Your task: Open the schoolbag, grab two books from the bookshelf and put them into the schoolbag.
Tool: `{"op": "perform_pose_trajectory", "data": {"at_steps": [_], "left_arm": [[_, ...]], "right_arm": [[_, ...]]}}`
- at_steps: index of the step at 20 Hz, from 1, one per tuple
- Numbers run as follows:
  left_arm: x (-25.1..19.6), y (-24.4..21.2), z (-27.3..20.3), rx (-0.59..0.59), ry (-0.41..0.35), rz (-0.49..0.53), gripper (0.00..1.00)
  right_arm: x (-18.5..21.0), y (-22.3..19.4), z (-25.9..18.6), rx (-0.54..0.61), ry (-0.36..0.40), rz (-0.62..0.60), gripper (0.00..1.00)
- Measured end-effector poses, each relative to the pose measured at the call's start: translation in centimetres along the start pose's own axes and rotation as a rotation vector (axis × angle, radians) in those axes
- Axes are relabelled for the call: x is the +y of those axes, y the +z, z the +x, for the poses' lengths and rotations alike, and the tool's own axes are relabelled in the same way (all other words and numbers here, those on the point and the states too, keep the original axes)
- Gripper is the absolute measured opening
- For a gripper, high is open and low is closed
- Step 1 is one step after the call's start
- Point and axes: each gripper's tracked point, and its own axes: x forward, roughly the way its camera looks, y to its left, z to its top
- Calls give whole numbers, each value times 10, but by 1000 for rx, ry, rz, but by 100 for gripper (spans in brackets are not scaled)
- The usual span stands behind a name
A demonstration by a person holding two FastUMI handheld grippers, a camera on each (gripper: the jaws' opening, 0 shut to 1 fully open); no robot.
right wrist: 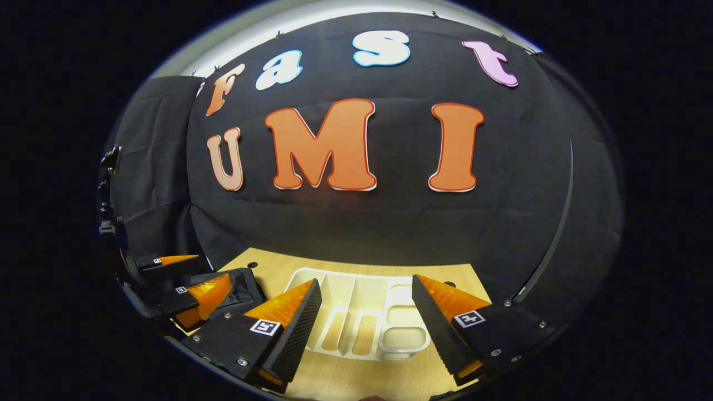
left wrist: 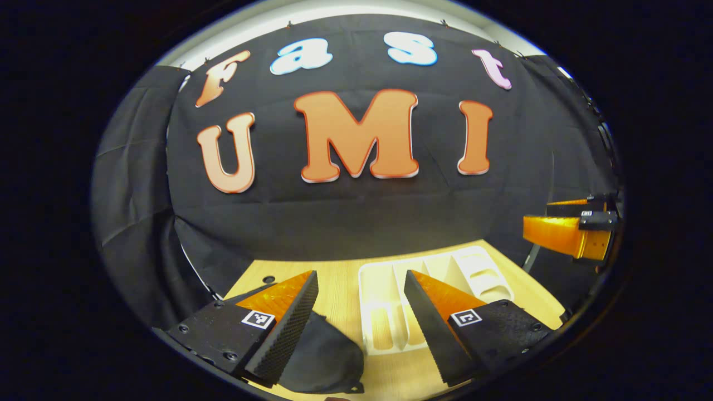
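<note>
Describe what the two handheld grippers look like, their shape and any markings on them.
The left gripper and the right gripper are built alike: two wedge-shaped fingers tapering to a point, with ribbed inner faces. Each finger sits on a black block fastened with screws and bearing a small square black-and-white marker tag. No cables or sleeves are visible.

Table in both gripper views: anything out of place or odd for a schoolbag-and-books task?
Yes. The white divided tray at mid-table looks like a cutlery organiser with empty compartments, not a bookshelf, and I see no books. The dark schoolbag lies beside it. The left gripper and right gripper hover open. Nothing is spilled or damaged.
</note>
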Motion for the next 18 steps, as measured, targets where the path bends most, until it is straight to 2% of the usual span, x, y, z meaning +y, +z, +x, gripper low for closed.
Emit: {"op": "perform_pose_trajectory", "data": {"at_steps": [6,7,9,15,16,18], "left_arm": [[3,49,-14,-223,72,-7,100],[3,64,-15,-287,63,-11,98],[-4,80,-18,-360,38,-13,100],[-7,65,-13,-328,18,-38,100],[-8,65,-13,-323,16,-43,96],[-8,65,-11,-326,10,-53,100]], "right_arm": [[-11,13,-7,-95,-88,-12,97],[-9,10,-8,-97,-93,-4,97],[-6,5,-11,-93,-99,-4,97],[-4,-3,-10,-100,-149,-12,97],[-2,-6,-9,-93,-148,-9,97],[2,-8,-8,-91,-150,-10,97]]}}
